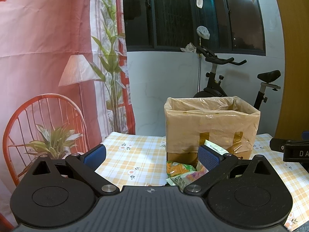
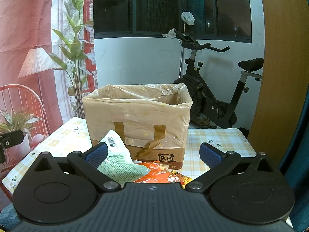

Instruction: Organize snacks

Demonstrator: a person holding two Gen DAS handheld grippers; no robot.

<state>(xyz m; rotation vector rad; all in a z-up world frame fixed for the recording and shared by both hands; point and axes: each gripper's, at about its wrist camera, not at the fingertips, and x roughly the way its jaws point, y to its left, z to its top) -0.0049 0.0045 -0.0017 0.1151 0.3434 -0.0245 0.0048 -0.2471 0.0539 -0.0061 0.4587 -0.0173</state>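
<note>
Cardboard box (image 2: 138, 119), brown and lined with a translucent plastic bag, stands at the centre of the right wrist frame on a yellow-and-white checked tablecloth with small flower prints (image 2: 218, 141); a panda logo shows on its lower front. At its foot, in the lower centre, lie a pale green and white snack packet with a barcode (image 2: 117, 160) and an orange-red snack packet (image 2: 160, 174), touching each other. The right gripper (image 2: 152, 153) hangs above them with its blue-padded jaws spread wide, holding nothing.

In the left wrist view the box (image 1: 211, 123) sits right of centre, with a green snack packet (image 1: 178, 168) and a white-and-green packet (image 1: 179, 180) just in front of it. The left gripper (image 1: 152, 153) is likewise spread wide and empty. A black exercise bike (image 1: 218, 85) stands behind the table, in the upper right.
</note>
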